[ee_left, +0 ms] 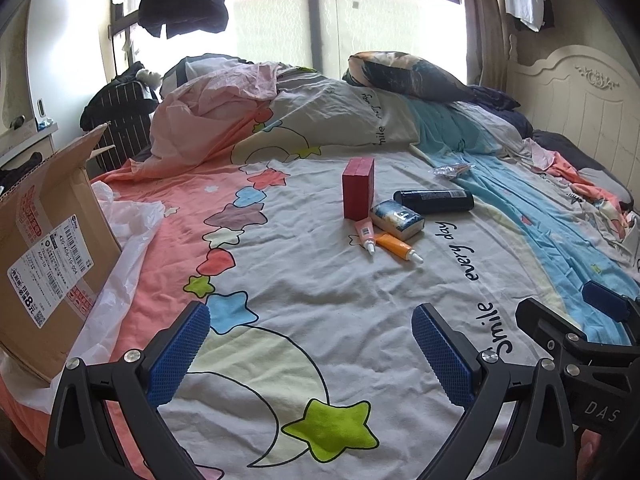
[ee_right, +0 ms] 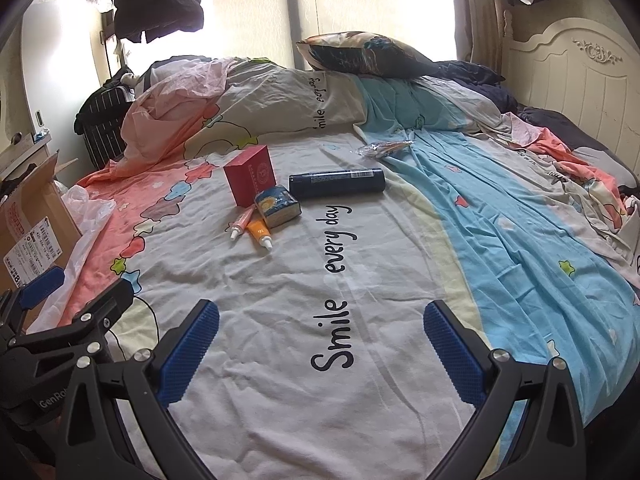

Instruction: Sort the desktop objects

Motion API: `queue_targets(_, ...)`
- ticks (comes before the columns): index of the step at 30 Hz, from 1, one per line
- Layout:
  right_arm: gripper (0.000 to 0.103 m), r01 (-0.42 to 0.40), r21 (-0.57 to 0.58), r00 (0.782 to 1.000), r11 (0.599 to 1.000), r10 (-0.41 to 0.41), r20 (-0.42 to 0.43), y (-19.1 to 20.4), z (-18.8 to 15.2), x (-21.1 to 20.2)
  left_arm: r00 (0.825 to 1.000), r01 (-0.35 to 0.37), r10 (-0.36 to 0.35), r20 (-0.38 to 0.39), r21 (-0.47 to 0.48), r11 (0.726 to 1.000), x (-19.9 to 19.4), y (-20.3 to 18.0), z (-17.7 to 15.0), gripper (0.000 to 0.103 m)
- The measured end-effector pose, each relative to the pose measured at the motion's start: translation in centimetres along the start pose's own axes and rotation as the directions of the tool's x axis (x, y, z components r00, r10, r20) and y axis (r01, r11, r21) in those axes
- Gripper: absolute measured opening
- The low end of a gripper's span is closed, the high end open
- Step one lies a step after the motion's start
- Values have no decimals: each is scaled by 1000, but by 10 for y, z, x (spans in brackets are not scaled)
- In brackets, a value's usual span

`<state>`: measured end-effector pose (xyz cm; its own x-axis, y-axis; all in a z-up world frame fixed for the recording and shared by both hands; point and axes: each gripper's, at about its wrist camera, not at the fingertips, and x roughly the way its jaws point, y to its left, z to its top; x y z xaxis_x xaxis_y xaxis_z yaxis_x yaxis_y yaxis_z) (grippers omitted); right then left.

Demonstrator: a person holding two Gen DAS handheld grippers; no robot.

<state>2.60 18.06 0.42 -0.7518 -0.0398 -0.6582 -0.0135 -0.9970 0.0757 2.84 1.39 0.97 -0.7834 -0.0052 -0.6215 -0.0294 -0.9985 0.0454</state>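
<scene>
A cluster of objects lies mid-bed: a red box point(ee_left: 358, 188) point(ee_right: 250, 180) standing upright, a dark blue bottle point(ee_left: 434, 201) point(ee_right: 337, 184) lying on its side, a blue-and-yellow tissue pack point(ee_left: 397, 219) point(ee_right: 277, 205), a pink tube point(ee_left: 365, 235) point(ee_right: 242, 222) and an orange tube point(ee_left: 396, 247) point(ee_right: 259, 233). My left gripper point(ee_left: 310, 354) is open and empty, low over the sheet, well short of the cluster. My right gripper point(ee_right: 320, 350) is open and empty, also short of it. Each gripper shows at the edge of the other's view.
An open cardboard box point(ee_left: 44, 240) point(ee_right: 28, 224) stands at the bed's left edge on a white plastic bag point(ee_left: 120, 240). A crinkled clear wrapper point(ee_left: 450, 170) point(ee_right: 380, 147) lies behind the bottle. Piled bedding and a dark pillow point(ee_left: 404, 76) fill the far side; a headboard point(ee_right: 572, 80) is right.
</scene>
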Motion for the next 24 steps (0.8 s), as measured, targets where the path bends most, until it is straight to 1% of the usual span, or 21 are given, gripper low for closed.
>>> queue_targets(3,103,0,3,1000,1000,0,-3,-1,-1,0,1000,2,-2,-4,2,1000,0,-1,-1,103)
queue_targets(7,103,-7,18,1000,1000,7,-11,-2,-1,2,1000,-14,14,5,10,1000,0,-3,-1,103)
queue_targets(15,103,-38,39,999,999,39,-16,-7,-2,3,1000,13,-13,8,7,1000,0,-6,0,103)
queue_targets(21,103,-59,53,998,997,60,-20,-11,-3,3,1000,-13,13,11,40,999,0,-13,-2,103)
queue_targets(24,103,-61,55,998,997,63,-19,-12,-3,2,1000,-12,11,11,39,999,0,-13,-2,103)
